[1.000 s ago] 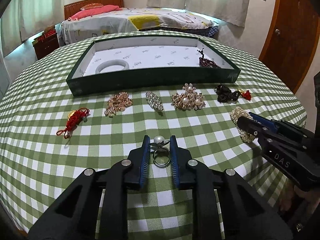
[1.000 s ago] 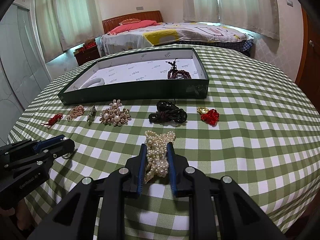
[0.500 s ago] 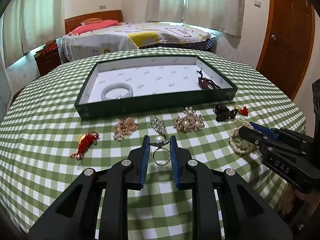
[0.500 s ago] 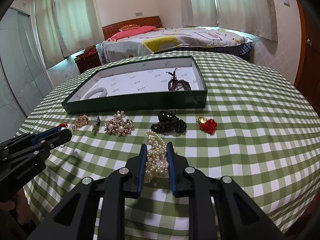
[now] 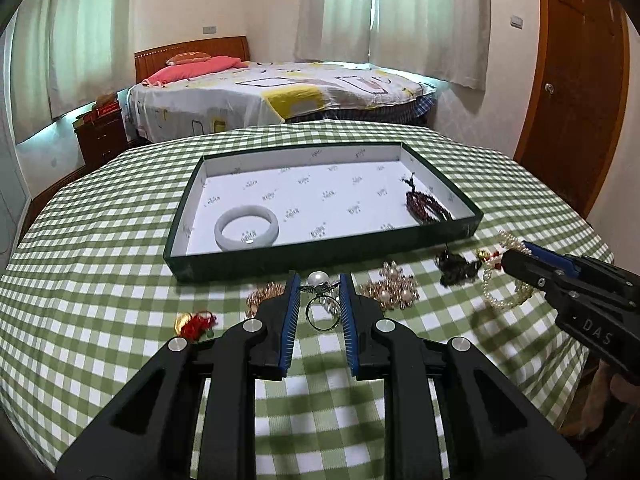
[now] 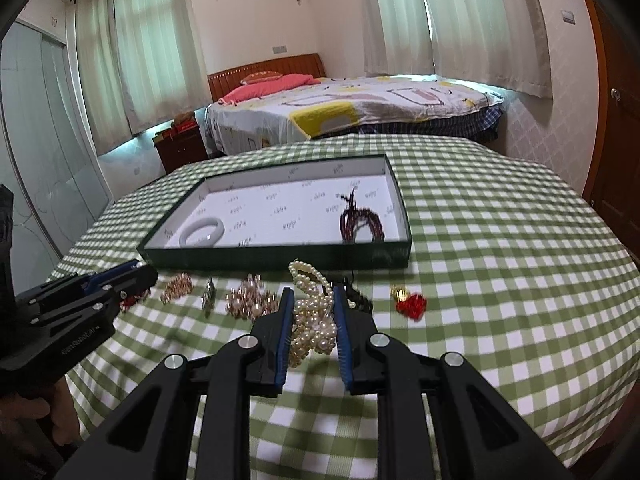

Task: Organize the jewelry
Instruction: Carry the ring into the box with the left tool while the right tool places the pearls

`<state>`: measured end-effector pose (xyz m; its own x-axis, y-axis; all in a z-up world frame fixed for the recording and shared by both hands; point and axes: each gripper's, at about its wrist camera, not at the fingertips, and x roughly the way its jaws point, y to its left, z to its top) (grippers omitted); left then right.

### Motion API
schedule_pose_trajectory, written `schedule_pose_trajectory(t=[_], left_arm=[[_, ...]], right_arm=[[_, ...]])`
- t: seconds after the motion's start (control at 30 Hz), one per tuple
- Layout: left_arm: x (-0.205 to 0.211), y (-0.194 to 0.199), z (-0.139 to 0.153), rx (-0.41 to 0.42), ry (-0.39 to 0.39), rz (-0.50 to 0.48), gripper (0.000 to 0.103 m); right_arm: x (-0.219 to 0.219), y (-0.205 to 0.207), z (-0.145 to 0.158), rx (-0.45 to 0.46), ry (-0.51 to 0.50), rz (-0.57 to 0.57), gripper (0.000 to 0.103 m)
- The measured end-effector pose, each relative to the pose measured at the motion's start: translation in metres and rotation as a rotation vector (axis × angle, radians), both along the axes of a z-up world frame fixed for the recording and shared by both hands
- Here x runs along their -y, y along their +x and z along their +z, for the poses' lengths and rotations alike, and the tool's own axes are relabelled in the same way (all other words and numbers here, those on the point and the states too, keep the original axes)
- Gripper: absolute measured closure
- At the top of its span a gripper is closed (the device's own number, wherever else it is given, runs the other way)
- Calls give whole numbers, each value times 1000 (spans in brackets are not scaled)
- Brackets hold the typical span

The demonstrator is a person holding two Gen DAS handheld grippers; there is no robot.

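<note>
My left gripper (image 5: 319, 292) is shut on a pearl ring (image 5: 322, 300) and holds it above the table, in front of the green tray (image 5: 280, 266). My right gripper (image 6: 310, 300) is shut on a pearl necklace (image 6: 314, 316), lifted off the cloth; it also shows in the left wrist view (image 5: 516, 260). The tray holds a white bangle (image 5: 247, 231) at the left and a dark red bead bracelet (image 5: 426, 210) at the right. The left gripper shows at the left of the right wrist view (image 6: 136, 276).
On the checked tablecloth in front of the tray lie a red knot charm (image 5: 196, 324), a gold cluster brooch (image 5: 264, 296), a pearl brooch (image 5: 390, 290), a black cord (image 5: 456, 268) and a red charm (image 6: 412, 304). A bed (image 5: 280, 92) stands behind the table.
Both grippers have risen off the table and moved toward the tray, carrying the pearl ring and the pearl necklace with them. The jewelry left on the cloth has not moved.
</note>
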<state>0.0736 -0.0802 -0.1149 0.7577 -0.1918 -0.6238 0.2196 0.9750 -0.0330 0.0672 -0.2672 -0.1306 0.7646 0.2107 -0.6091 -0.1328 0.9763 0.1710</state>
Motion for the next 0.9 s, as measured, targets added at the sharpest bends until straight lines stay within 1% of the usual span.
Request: schedule_pose_trajectory(t=[0.27,0.53,0.67,0.9], left_arm=[[4,28,10,0,-29,-7,83],[11,76,25,30,-68,25,83],[16,101,17,15,-58,36,83],[18,137,-27,-113,-38,67,83]], right_arm=[[-5,34,24,52,17,14,83],[-23,88,43,113,11,46,83],[-30,112,32,93,-2,62,83],[-38,137,-5,-17,-27,76,83]])
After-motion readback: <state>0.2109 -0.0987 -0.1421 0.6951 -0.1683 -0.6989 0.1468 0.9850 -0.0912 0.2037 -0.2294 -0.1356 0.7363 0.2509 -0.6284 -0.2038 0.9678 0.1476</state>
